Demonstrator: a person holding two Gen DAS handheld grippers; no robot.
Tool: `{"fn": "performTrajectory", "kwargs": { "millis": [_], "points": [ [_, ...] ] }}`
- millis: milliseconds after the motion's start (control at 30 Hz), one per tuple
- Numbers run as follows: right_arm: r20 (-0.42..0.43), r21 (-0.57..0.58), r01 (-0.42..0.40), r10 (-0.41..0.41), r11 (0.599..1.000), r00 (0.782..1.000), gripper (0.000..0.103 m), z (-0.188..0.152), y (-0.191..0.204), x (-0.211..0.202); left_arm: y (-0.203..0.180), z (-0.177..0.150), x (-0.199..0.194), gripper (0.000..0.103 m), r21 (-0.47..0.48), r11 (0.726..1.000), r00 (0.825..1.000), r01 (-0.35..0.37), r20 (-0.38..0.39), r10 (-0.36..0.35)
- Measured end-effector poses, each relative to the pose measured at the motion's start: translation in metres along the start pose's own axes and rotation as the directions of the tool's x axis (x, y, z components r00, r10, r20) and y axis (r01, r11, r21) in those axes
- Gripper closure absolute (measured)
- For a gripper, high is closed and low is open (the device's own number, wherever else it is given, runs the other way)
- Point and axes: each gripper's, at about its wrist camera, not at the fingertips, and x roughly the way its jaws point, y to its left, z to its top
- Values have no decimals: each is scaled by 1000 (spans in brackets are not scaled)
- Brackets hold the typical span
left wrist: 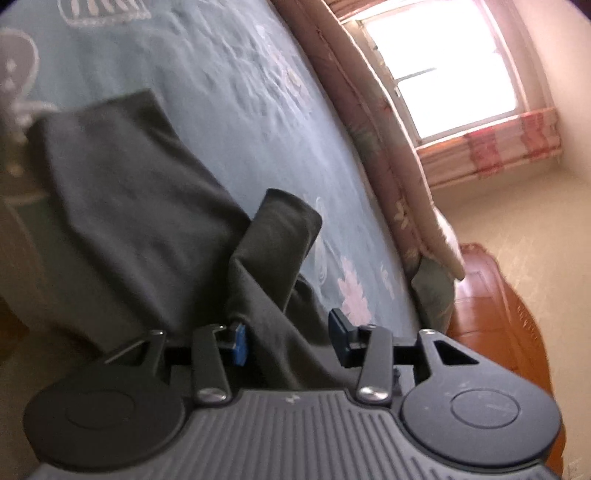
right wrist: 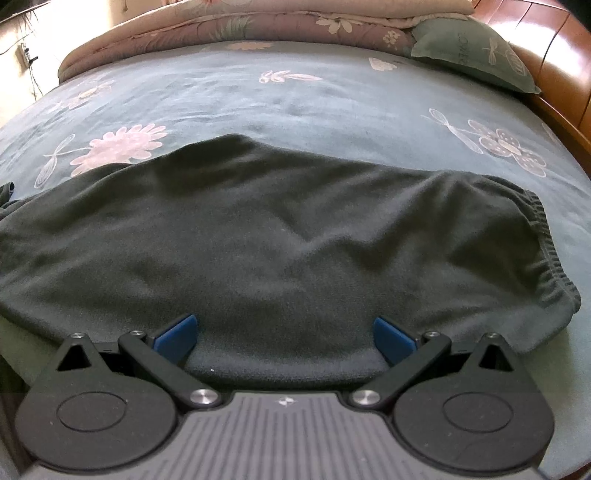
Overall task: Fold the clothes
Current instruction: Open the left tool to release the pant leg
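A dark grey-green garment (right wrist: 280, 236) lies spread across the teal flowered bed sheet (right wrist: 295, 99), its ribbed elastic band (right wrist: 546, 251) at the right end. My right gripper (right wrist: 286, 338) hovers over the garment's near edge, open wide, with nothing pinched between its blue pads (right wrist: 177, 336). In the left wrist view the same garment (left wrist: 122, 206) is tilted, and one end of it (left wrist: 280, 236) stands up in a rolled fold. My left gripper (left wrist: 290, 334) is open. Cloth runs through the gap beside the left pad (left wrist: 240, 339), and the right pad stands apart from it.
A rolled pink floral quilt (right wrist: 258, 26) lies along the bed's far side, with a green pillow (right wrist: 469, 51) against the wooden headboard (right wrist: 554, 62). A bright window (left wrist: 443, 74) with a pink curtain is beyond the bed in the left wrist view.
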Motion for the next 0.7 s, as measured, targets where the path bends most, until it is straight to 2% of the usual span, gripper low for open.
{"fn": "performTrajectory", "kwargs": {
  "millis": [67,167,267,400,600,700],
  "points": [
    [-3,-1,6,-6,1000,1000,0,0,1,0,-4,7,-18,59,30,1000,1000,-3,26,3],
    [-6,-1,12,-12,1000,1000,0,1,2,1,-13,21,-36,50,103,994,996,-35,87,26],
    [-7,0,15,-15,1000,1000,0,2,3,2,-18,38,-25,50,156,986,993,-59,113,41],
    [-11,3,17,-17,1000,1000,0,1,3,0,-16,52,14,50,160,982,994,-101,64,91],
    [-24,2,10,-10,1000,1000,0,1,4,-5,-7,55,47,50,122,989,995,-84,-39,90],
    [-24,0,-6,6,1000,1000,0,1,6,-8,-12,48,48,51,100,994,996,-32,-75,39]
  ]
}}
